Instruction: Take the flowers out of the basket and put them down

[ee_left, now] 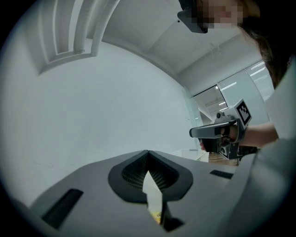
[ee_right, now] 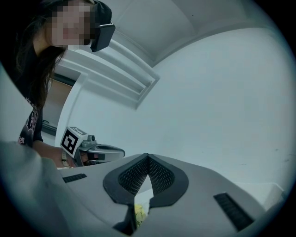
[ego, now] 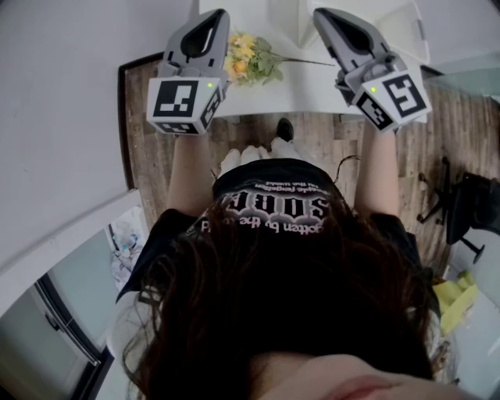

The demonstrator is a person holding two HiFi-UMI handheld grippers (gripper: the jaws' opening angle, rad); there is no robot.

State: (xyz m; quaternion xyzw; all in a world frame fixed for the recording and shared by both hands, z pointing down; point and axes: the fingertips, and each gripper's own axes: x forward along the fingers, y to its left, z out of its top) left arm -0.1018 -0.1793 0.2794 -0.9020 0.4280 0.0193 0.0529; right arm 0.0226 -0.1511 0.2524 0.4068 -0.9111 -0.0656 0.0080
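The flowers (ego: 248,59) lie flat on the white desk (ego: 312,95), out in the open. Nothing among the pale shapes at the far edge can be told for sure as a basket. Their long axis runs left to right across the desk: the yellow blooms and leaves bunch at the left end, and a thin stem trails off to the right. The left gripper (ego: 214,17) is held level above the desk with its fingers together and nothing between them; its own view shows the ribbed pads meeting at the tip, with a speck of yellow in the slit below. The right gripper (ego: 323,14) is the same, level with its fingers closed on nothing, and a bit of yellow-green shows beneath them in its own view. Both grippers hang above the flowers and to either side of them, not touching. The blooms sit just to the right of the left gripper, so that hand is nearer the heads, while the stem's far end reaches toward the right gripper. Judging by this, the flowers are already set down; any further pick would mean dropping lower and opening across the stem, square to its left-right line.
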